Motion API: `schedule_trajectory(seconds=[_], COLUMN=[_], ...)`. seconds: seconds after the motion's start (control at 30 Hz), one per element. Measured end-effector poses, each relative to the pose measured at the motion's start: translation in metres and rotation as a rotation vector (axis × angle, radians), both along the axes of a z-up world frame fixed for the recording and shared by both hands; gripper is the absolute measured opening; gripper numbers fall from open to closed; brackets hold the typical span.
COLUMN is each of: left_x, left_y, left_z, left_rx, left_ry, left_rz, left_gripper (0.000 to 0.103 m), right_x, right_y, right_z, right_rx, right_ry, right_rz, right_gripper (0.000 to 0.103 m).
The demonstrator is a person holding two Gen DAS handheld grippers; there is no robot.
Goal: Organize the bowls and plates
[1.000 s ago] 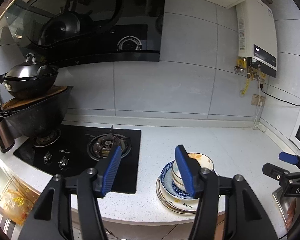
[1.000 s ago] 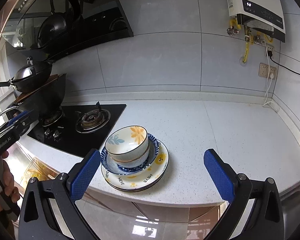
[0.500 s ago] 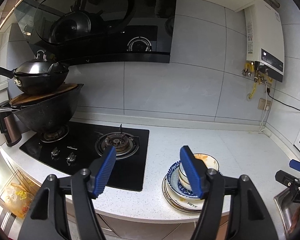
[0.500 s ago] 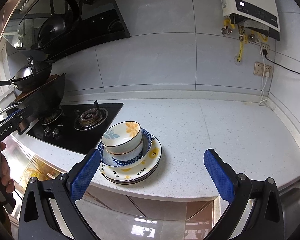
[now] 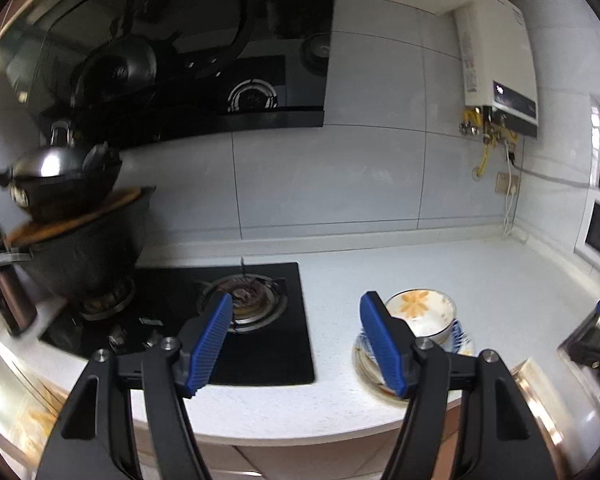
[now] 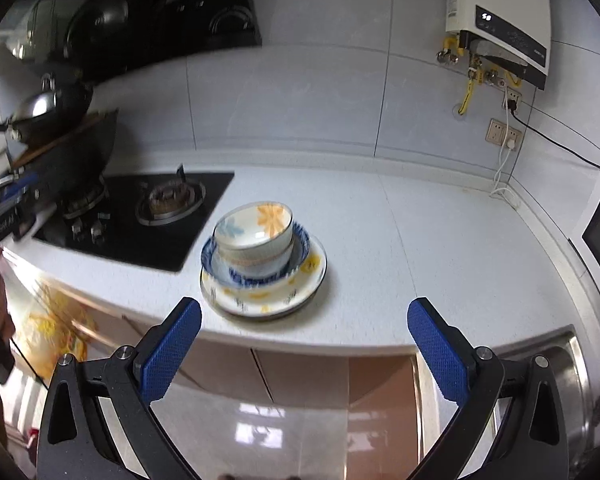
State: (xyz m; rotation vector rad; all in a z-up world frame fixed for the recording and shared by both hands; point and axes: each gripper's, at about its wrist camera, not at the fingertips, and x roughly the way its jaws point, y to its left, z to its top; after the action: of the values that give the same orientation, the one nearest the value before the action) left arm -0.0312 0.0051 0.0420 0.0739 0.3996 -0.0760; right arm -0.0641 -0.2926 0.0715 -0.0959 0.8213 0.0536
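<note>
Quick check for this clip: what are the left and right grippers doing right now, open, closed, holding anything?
Left gripper: open, holding nothing.
Right gripper: open wide, holding nothing; the stack of bowls and plates sits untouched ahead of it.

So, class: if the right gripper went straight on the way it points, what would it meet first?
Probably the stack of bowls and plates, ahead of the open right gripper; depth is uncertain.

The left gripper (image 5: 296,340) and the right gripper (image 6: 304,354) are both hanging with jaws apart, holding nothing.
</note>
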Motion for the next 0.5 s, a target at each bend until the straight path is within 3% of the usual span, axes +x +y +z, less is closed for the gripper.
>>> schedule_trajectory(seconds=[0.13,0.27,0.5], left_x=[-0.004,-0.010,-0.035], left_y=[0.014,0.027,0.020], left_z=[0.003,0.006,0.010], left_rx=[0.093,0.055,0.036], left_ry=[-0.058,-0.073,-0.074], left_rz=[-0.020,-0.021,-0.002], left_gripper=[0.065,0.065,0.065], right_x=[-0.017,-0.027,-0.038], right_y=[0.009,0.012,-0.001], right_z=[0.000,0.004,0.018], right_rx=[-0.033,-0.045,0.067], right_ry=[0.003,-0.025,-0.125], right_rz=[-0.015,-0.014,0.030], right_gripper=[0.102,0.102,0.102])
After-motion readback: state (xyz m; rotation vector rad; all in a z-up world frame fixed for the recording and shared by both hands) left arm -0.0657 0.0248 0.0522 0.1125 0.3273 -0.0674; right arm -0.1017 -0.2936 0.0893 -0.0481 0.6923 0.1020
